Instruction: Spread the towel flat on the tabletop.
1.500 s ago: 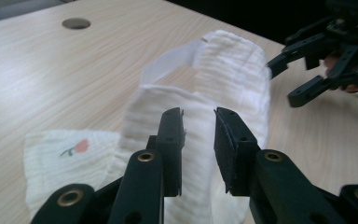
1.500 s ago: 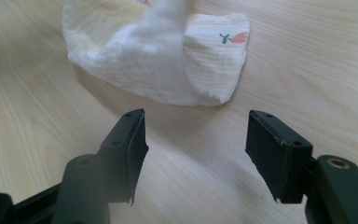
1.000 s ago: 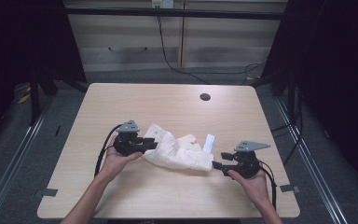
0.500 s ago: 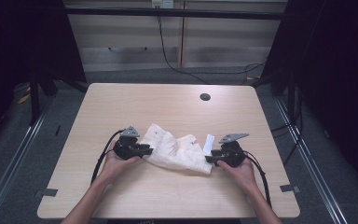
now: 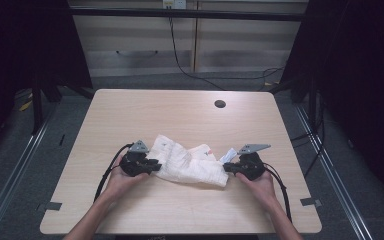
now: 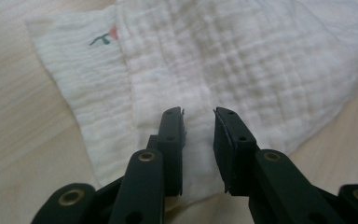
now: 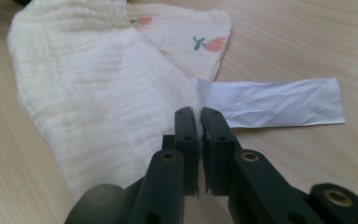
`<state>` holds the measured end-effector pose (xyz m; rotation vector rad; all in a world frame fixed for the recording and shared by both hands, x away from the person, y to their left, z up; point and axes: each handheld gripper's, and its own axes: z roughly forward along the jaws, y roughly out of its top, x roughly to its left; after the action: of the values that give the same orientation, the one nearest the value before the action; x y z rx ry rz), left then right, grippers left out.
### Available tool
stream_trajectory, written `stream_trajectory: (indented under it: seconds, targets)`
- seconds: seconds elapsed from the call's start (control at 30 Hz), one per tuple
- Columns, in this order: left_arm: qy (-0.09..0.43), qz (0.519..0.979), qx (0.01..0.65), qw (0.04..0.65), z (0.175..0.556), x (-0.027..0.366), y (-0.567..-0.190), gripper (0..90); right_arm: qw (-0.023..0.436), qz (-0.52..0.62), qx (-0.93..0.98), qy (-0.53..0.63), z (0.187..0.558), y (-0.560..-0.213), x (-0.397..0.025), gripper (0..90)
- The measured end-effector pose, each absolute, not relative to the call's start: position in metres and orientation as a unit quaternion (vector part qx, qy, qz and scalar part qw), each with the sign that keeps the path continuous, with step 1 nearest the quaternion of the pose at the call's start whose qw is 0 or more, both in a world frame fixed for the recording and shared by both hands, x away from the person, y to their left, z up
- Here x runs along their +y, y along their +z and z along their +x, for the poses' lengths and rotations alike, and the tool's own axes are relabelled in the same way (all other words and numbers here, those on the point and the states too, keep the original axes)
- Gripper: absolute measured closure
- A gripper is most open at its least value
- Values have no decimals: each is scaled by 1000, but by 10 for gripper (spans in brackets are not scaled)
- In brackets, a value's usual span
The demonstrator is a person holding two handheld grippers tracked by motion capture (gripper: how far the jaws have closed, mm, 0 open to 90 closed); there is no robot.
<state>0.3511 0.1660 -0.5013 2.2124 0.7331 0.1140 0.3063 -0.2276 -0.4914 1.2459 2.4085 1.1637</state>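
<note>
A crumpled white muslin cloth (image 5: pixel 190 164) with small flower prints lies on the wooden table (image 5: pixel 180 115), with a white label strip (image 5: pixel 226 155) at its right end. My left gripper (image 5: pixel 152 165) is at the cloth's left end. In the left gripper view this gripper (image 6: pixel 199 114) is open, its jaws a small gap apart over the cloth (image 6: pixel 242 56). My right gripper (image 5: pixel 228 168) is at the cloth's right end. The right gripper view shows that gripper (image 7: pixel 200 112) shut on the edge of the cloth (image 7: pixel 88 93), beside the label strip (image 7: pixel 279 102).
A round cable hole (image 5: pixel 220 104) sits near the table's far edge. Cables trail from both grippers toward the near edge. Dark floor and rails surround the table; cabinets stand behind it.
My right gripper has moved left from off the cloth to its right end. My left gripper has shifted slightly toward me, and the cloth lies flatter.
</note>
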Motion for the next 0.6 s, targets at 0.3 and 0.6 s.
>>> stream_trajectory:
  seconds: [0.3,0.6]
  targets:
    - [20,885,267,381,310,180,-497,739,93,414,813,399,302,-488,-230,862]
    - [32,842,314,438,344,197,-477,681,93,413,813,400,305,-489,-228,862]
